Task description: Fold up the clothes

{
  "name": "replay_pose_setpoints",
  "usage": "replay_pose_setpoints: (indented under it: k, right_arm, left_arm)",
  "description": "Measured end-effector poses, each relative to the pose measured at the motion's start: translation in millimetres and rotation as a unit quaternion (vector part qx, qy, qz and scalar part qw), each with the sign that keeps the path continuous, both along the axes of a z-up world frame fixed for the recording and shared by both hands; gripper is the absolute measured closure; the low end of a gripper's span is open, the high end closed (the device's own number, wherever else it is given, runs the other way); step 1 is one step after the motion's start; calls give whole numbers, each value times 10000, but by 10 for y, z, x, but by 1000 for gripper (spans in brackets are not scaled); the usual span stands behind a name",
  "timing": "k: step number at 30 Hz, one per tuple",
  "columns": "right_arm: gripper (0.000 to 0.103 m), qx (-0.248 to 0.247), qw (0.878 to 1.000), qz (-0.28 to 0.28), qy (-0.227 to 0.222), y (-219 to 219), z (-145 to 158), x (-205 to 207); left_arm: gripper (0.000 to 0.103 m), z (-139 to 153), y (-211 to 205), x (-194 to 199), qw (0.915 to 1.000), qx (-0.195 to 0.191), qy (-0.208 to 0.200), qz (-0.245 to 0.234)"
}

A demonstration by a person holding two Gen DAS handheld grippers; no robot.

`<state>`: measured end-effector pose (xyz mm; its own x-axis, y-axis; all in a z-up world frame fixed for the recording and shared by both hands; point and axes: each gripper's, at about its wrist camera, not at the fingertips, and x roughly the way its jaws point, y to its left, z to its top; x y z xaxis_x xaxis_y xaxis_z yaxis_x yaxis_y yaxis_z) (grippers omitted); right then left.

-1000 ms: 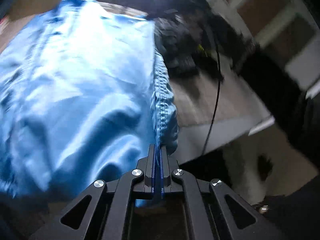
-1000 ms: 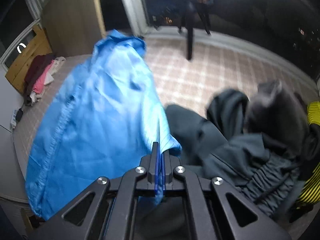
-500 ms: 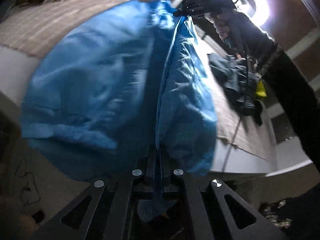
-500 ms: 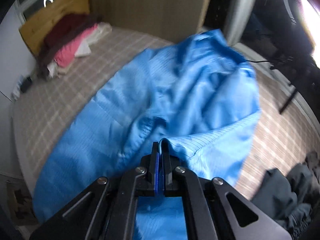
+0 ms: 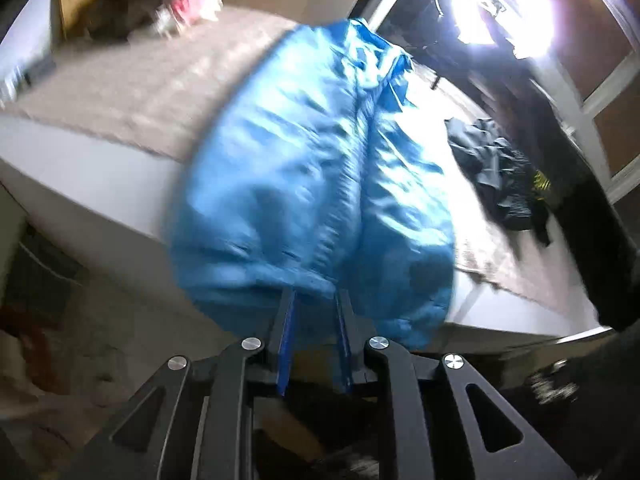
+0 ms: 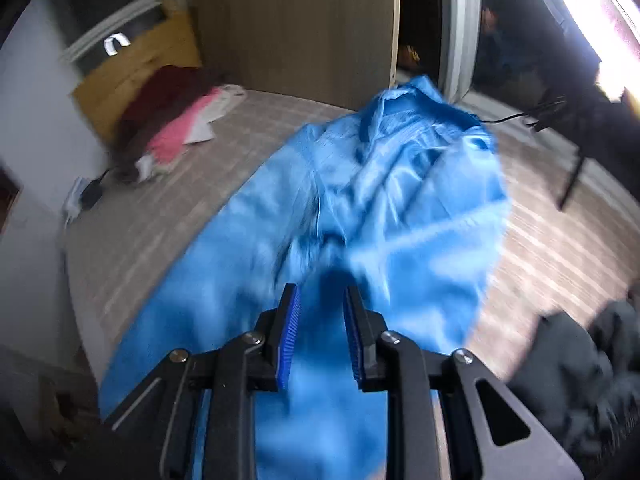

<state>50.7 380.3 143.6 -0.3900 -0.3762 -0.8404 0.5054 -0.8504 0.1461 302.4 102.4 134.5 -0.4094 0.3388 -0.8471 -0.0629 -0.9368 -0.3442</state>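
Right tool (image 6: 318, 320): jaws just parted, nothing clamped between them. Blue garment (image 6: 360, 208): crumpled across checked bed (image 6: 160, 208). Dark clothes (image 6: 580, 368): lower right. Pink clothes (image 6: 176, 136): far corner.

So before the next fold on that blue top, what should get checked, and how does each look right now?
1. Blue garment lies on the bed: ok.
2. Left gripper has let go, jaws just opening, nothing pinched: ok.
3. Right gripper has let go, jaws just opening, cloth below only: ok.
4. Garment lies flat: not ok, bunched and creased.
5. Garment fully on the bed: not ok, near end hangs over the edge.
6. Dark clothes pile clear of it: ok.
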Motion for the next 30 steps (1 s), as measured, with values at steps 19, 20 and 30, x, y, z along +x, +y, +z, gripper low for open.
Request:
replay_pose_setpoints:
  k: [19, 20, 30]
  right_arm:
    - [66, -46, 9858, -1646, -330, 377, -402, 2026]
    - [64, 21, 9815, -1895, -271, 443, -407, 2238]
    - [64, -479, 9535, -2866, -806, 472, -897, 3111]
  left_arm:
    - [73, -261, -515, -517, 9788, -236, 8, -2035]
    - [70, -225, -651, -521, 9811, -229, 60, -1919]
    - [59, -517, -997, -754, 9817, 233, -653, -1776]
